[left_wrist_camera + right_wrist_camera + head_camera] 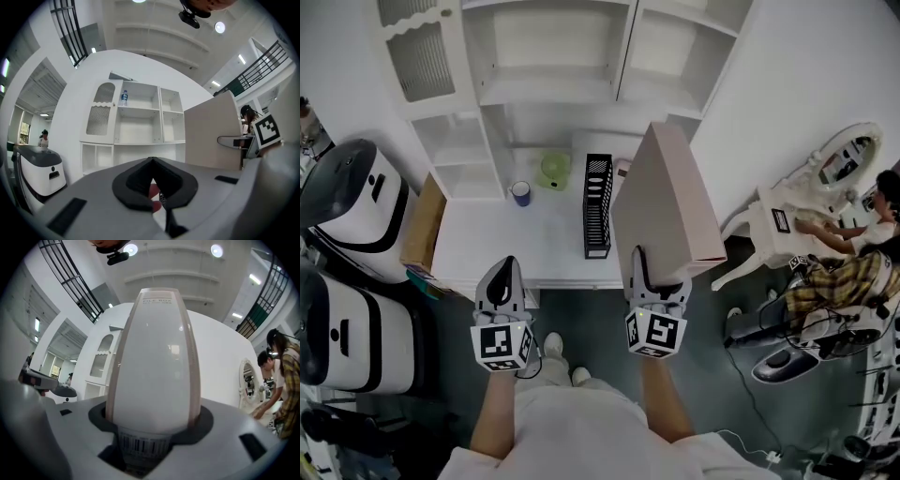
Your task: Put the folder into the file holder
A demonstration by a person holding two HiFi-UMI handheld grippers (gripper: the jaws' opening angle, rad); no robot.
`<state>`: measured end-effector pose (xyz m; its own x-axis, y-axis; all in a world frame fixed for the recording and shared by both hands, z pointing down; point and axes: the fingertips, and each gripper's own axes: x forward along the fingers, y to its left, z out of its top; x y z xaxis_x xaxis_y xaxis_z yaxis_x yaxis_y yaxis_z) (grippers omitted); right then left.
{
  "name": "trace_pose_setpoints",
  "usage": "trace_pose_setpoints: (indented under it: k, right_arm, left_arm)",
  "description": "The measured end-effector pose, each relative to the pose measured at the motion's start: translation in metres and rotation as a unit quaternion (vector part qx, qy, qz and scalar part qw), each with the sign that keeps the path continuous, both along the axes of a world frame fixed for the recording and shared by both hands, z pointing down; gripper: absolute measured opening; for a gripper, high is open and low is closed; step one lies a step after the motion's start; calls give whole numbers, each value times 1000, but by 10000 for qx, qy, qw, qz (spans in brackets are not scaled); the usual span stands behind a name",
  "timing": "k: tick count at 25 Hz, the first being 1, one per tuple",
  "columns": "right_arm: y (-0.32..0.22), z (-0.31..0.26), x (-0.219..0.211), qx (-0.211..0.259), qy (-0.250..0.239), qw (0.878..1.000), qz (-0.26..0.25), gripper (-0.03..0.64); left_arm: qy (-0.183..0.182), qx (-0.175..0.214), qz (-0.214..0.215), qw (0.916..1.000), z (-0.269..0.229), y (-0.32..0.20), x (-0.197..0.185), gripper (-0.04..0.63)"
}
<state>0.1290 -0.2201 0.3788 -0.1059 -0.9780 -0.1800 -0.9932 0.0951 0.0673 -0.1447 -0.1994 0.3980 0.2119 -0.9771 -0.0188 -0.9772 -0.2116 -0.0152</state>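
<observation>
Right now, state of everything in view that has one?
file holder: upright on the desk, looks empty
folder: in the air, leaning, not yet in the file holder
right gripper: shut on folder
left gripper: shut, empty
blue cup: upright on the desk

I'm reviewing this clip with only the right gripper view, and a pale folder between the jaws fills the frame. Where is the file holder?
Observer: The head view shows the black file holder standing upright on the white desk, just left of the folder.
Operator: Is the folder in the holder?
Observer: No. The right gripper holds the folder by its near end, raised and tilted. From the head view it overlaps the desk's right end.
Operator: And the other hand?
Observer: The left gripper is empty with its jaws together. In the head view it sits short of the desk's front edge.
</observation>
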Motion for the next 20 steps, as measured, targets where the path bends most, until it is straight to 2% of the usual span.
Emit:
trace_pose_setpoints:
  k: [4, 10, 20]
  right_arm:
    - [-48, 10, -18, 68, 187, 9997, 168, 284]
    - [-111, 22, -36, 68, 129, 9992, 371, 284]
    - [-191, 66, -53, -46, 119, 9992, 381, 284]
  left_arm:
    - [56, -2, 211, 9998, 3, -51, -13, -11]
    - [104, 65, 494, 9987, 2, -125, -27, -9]
    - [7, -88, 469, 9989, 14, -181, -44, -9]
